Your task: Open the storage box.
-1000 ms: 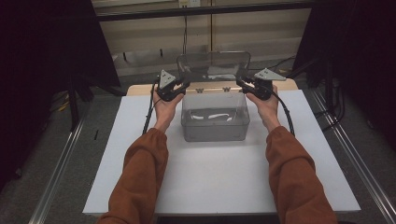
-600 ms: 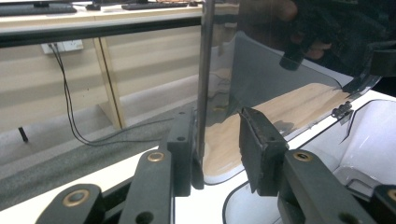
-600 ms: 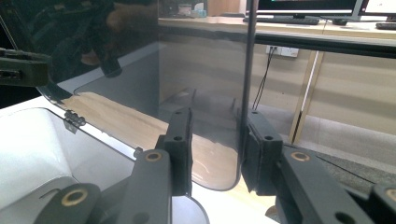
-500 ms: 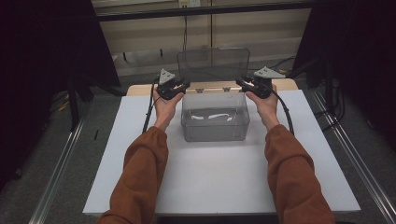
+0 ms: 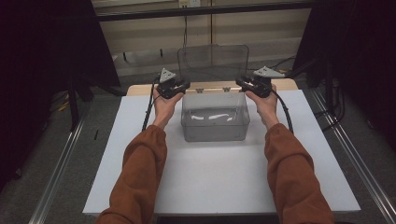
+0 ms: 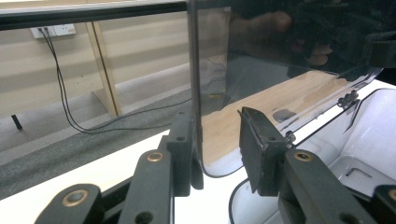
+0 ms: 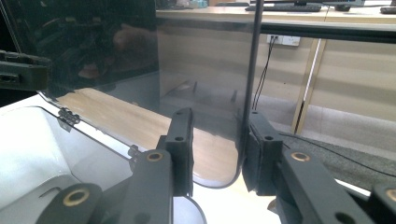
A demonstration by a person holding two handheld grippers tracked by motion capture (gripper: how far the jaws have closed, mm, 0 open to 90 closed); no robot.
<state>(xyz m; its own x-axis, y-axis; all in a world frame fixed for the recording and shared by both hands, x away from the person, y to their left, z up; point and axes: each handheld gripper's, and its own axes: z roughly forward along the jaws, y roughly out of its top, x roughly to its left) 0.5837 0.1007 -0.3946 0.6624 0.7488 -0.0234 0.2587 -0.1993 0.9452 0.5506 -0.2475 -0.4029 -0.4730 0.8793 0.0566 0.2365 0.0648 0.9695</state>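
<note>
Here the clear plastic hinged lid (image 5: 213,63) stands upright behind the clear rectangular plastic box (image 5: 215,116), which rests on the white table sheet (image 5: 210,172). Left gripper (image 5: 180,87) at the lid's left edge: in the left gripper view the edge (image 6: 195,84) lies against the inner face of one finger (image 6: 183,154), with a gap to the other; grasp not confirmed. Right gripper (image 5: 243,84) at the lid's right edge: in the right gripper view the edge (image 7: 250,84) sits against one finger (image 7: 261,154), well clear of the other, so cannot tell if clenched. The box's open mouth lies just below both fingertip pairs.
</note>
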